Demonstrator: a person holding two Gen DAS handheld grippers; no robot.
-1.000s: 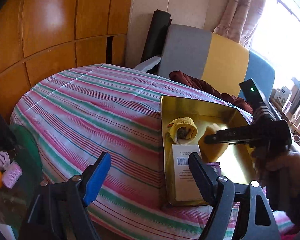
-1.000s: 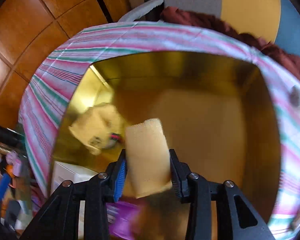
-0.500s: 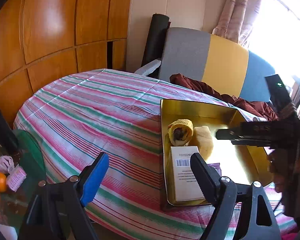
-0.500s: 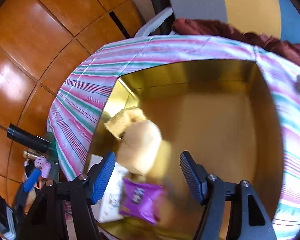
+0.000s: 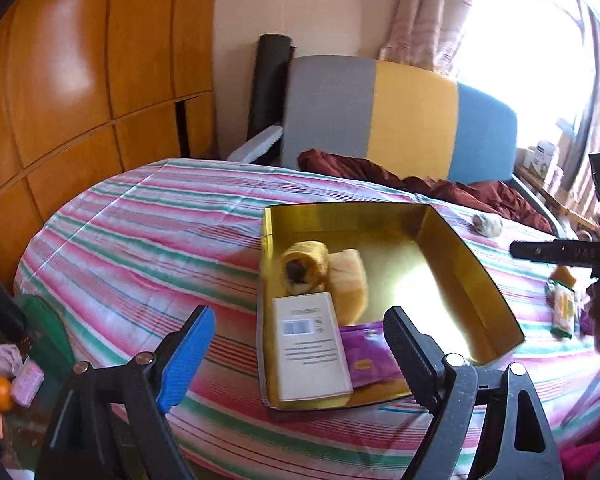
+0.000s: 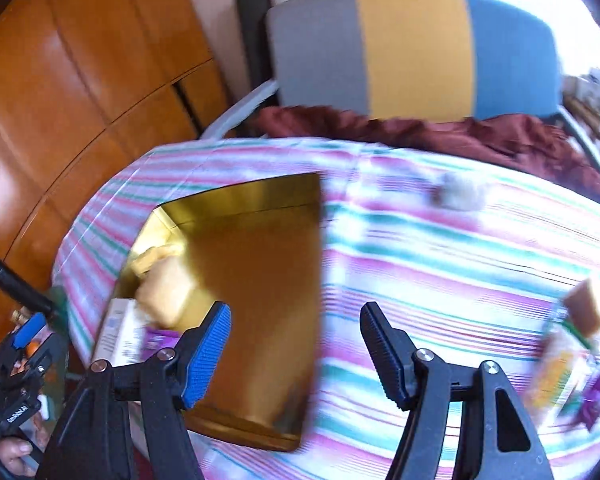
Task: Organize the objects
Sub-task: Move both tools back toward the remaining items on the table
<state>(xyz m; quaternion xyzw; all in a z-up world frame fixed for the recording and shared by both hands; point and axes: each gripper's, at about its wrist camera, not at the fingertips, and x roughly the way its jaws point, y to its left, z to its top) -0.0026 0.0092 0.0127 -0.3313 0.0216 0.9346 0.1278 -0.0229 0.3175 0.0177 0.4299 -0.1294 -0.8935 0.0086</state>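
Left hand-held gripper (image 5: 296, 350) jaws opening, nothing between; right hand-held gripper (image 6: 296, 354) apart, empty, above gold tray (image 6: 260, 248).

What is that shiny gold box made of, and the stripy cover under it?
The gold box looks like thin metal or foil-coated card: its inside walls are glossy and mirror the window light like polished brass. I can't tell which for sure. The stripy cover looks like woven cotton cloth: matte, softly creased, and draping over the table's round edge.
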